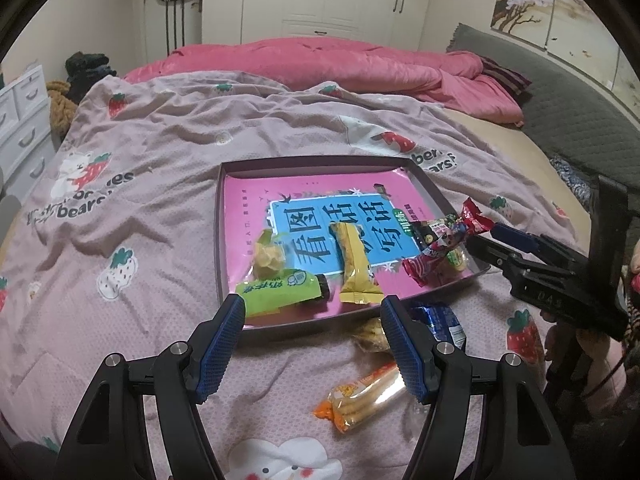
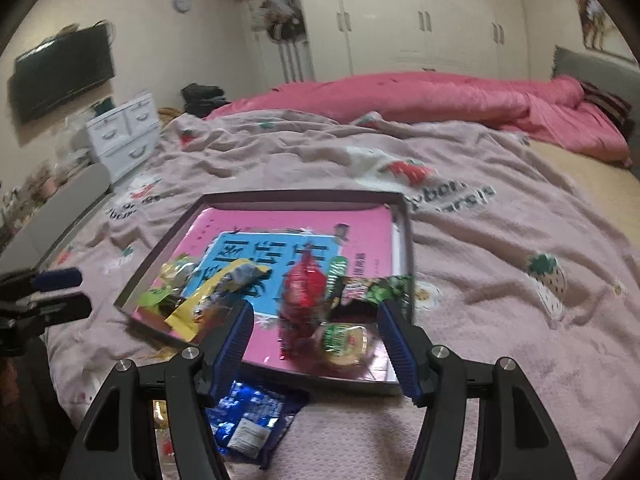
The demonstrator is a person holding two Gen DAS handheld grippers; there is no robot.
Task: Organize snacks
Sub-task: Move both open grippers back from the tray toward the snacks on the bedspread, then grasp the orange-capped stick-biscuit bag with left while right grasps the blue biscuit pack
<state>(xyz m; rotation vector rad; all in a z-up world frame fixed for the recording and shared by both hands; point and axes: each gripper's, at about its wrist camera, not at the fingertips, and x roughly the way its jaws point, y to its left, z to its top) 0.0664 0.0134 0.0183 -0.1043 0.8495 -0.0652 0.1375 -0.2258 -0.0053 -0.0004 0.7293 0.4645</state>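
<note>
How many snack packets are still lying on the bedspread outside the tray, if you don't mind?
3: a blue packet and a pale snack beside the tray's near edge, and an orange-ended packet nearer. Others may be hidden.

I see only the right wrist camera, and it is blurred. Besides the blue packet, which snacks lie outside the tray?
Observer: An orange-ended packet of biscuit sticks lies on the blanket, in front of the tray.
Operator: Nothing else?
Observer: A pale snack lies beside the blue packet, partly hidden by a finger.
Operator: Does the left gripper hold something?
Observer: No. The left gripper has its fingers wide apart, with nothing gripped between them.
</note>
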